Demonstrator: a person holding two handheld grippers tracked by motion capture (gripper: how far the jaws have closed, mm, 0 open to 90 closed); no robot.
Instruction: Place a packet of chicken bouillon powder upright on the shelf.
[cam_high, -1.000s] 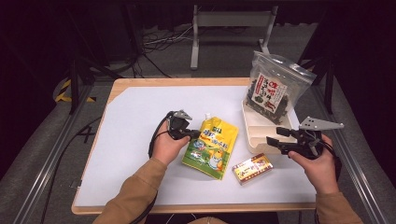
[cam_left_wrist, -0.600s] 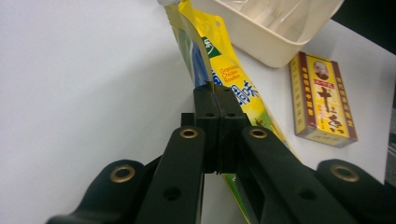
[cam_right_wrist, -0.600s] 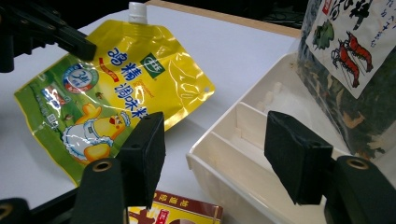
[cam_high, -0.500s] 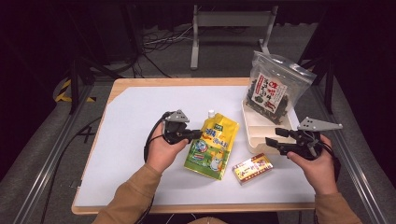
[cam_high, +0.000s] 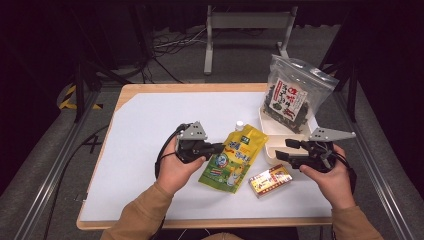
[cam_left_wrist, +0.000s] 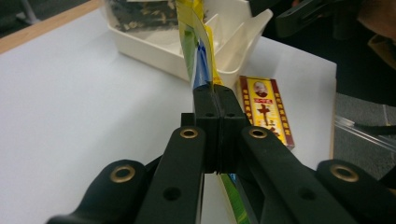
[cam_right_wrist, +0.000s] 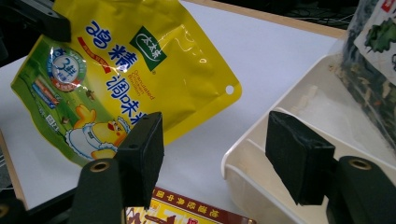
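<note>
A yellow seasoning pouch (cam_high: 235, 157) with a duck picture is held by its left edge, lifted and tilted off the white mat. My left gripper (cam_high: 220, 147) is shut on that edge; in the left gripper view the jaws (cam_left_wrist: 215, 91) pinch the pouch (cam_left_wrist: 196, 42) edge-on. My right gripper (cam_high: 282, 149) is open at the near left corner of the white tray (cam_high: 280, 140), nothing between its pads. In the right gripper view its gap (cam_right_wrist: 215, 149) spans the pouch (cam_right_wrist: 126, 70) and the tray rim (cam_right_wrist: 261, 140); its jaws have just opened a little further.
A clear bag of dark dried food (cam_high: 290, 97) stands in the tray's far part. A red-and-gold flat box (cam_high: 270, 181) lies on the mat in front of the tray. A small white cap (cam_high: 240, 124) shows behind the pouch. The mat's left half is bare.
My left gripper has risen and shifted a little right, lifting the pouch's held edge off the mat. The right gripper has stayed by the tray.
</note>
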